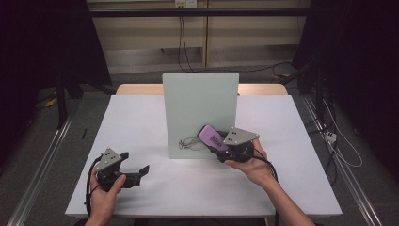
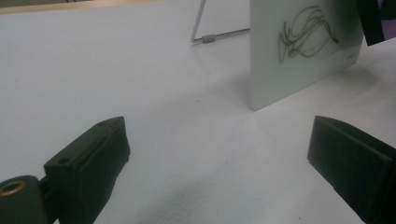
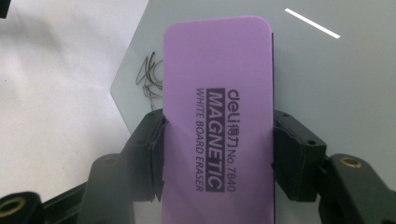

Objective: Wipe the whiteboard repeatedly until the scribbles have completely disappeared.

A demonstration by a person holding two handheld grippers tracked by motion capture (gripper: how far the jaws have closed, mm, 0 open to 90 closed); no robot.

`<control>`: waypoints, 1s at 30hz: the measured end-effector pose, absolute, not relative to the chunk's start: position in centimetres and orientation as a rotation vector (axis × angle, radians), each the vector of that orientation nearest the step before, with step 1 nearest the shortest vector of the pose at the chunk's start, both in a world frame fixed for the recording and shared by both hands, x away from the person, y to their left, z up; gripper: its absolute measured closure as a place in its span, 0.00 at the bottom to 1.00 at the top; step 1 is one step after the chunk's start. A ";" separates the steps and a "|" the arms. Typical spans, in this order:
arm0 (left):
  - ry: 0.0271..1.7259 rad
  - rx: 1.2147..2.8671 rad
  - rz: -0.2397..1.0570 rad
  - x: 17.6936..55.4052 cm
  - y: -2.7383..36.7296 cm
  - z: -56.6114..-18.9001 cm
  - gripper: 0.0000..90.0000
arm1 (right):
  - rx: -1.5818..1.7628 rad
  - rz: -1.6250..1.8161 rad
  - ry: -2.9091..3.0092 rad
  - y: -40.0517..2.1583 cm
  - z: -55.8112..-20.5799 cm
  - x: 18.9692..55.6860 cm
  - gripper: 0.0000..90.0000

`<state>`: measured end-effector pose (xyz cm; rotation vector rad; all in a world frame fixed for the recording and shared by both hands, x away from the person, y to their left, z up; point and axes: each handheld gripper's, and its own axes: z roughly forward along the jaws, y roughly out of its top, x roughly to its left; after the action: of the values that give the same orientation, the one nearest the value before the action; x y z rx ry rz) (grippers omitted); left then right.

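A small whiteboard (image 1: 200,113) stands upright in the middle of the white table (image 1: 141,122). Dark scribbles (image 1: 188,142) mark its lower part (image 2: 306,35). My right gripper (image 1: 221,146) is shut on a purple magnetic whiteboard eraser (image 1: 211,136), which it holds against the board's lower right, just right of the scribbles (image 3: 149,77). In the right gripper view the eraser (image 3: 219,116) sits squeezed between both jaws. My left gripper (image 1: 136,172) rests low at the table's front left, open, with nothing between its fingers (image 2: 93,158).
The board leans on a wire stand (image 2: 205,32) behind it. A wooden strip (image 1: 136,88) edges the table's far side. Cables (image 1: 343,150) lie on the floor to the right, and dark curtains hang at both sides.
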<state>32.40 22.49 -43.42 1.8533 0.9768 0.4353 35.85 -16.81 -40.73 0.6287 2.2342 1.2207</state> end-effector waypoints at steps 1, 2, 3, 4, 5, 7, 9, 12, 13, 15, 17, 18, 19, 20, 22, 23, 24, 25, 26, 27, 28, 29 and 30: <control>0.972 1.857 0.433 32.4 22.5 -43.4 0.06 | 0.628 1.220 2.235 -16.8 -40.7 35.9 0.46; 0.973 1.858 0.431 32.4 22.4 -43.4 0.06 | 0.624 1.216 2.234 -16.7 -40.7 35.9 0.46; 0.970 1.868 0.432 32.5 22.4 -43.4 0.06 | 0.625 1.218 2.233 -16.7 -40.8 35.8 0.46; 0.972 1.869 0.431 32.5 22.4 -43.5 0.06 | 0.625 1.219 2.231 -16.7 -40.8 35.8 0.46; 0.971 1.870 0.428 32.6 22.4 -43.5 0.06 | 0.626 1.221 2.231 -16.7 -40.9 35.8 0.46; 0.973 1.858 0.427 32.6 22.3 -43.5 0.06 | 0.623 1.225 2.236 -16.4 -41.1 35.8 0.46; 0.966 1.855 0.430 32.5 22.3 -43.4 0.06 | 0.615 1.220 2.247 -16.0 -41.3 35.8 0.46; 0.964 1.860 0.431 32.5 22.3 -43.4 0.06 | 0.607 1.222 2.261 -15.4 -41.6 35.8 0.46; 0.964 1.861 0.428 32.5 22.3 -43.4 0.06 | 0.600 1.222 2.267 -15.2 -41.8 35.9 0.46; 0.967 1.865 0.430 32.5 22.3 -43.4 0.06 | 0.591 1.219 2.277 -14.8 -41.9 35.9 0.46; 0.969 1.859 0.428 32.5 22.3 -43.4 0.06 | 0.584 1.219 2.284 -14.5 -42.0 35.9 0.46; 0.969 1.859 0.429 32.5 22.3 -43.4 0.06 | 0.576 1.216 2.289 -14.3 -42.0 36.0 0.46; 0.965 1.867 0.431 32.5 22.3 -43.4 0.06 | 0.575 1.215 2.292 -14.2 -42.1 36.0 0.46; 0.966 1.867 0.429 32.5 22.3 -43.5 0.06 | 0.570 1.212 2.298 -14.0 -42.2 36.0 0.46; 0.962 1.870 0.429 32.6 22.3 -43.5 0.06 | 0.566 1.212 2.306 -13.6 -42.3 36.0 0.46; 0.960 1.871 0.432 32.6 22.3 -43.5 0.06 | 0.559 1.212 2.310 -13.4 -42.4 36.1 0.46; 0.962 1.869 0.429 32.5 22.2 -43.5 0.06 | 0.563 1.218 2.313 -13.2 -42.5 36.1 0.46; 0.961 1.868 0.428 32.5 22.2 -43.4 0.06 | 0.556 1.218 2.314 -12.9 -42.6 36.1 0.46; 0.960 1.869 0.429 32.5 22.2 -43.4 0.06 | 0.553 1.218 2.319 -12.7 -42.7 36.1 0.46; 0.960 1.869 0.430 32.5 22.2 -43.4 0.06 | 0.552 1.219 2.324 -12.5 -42.8 36.1 0.46; 0.960 1.868 0.430 32.5 22.3 -43.4 0.06 | 0.549 1.221 2.327 -12.2 -42.8 36.1 0.46; 0.960 1.869 0.430 32.5 22.3 -43.4 0.06 | 0.547 1.222 2.330 -12.0 -42.9 36.2 0.46; 0.961 1.868 0.430 32.5 22.3 -43.4 0.06 | 0.543 1.225 2.334 -11.7 -43.0 36.2 0.46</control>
<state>32.54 22.28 -43.43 1.8685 0.9607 0.4299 36.18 -11.75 -43.02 0.5427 2.3336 1.2250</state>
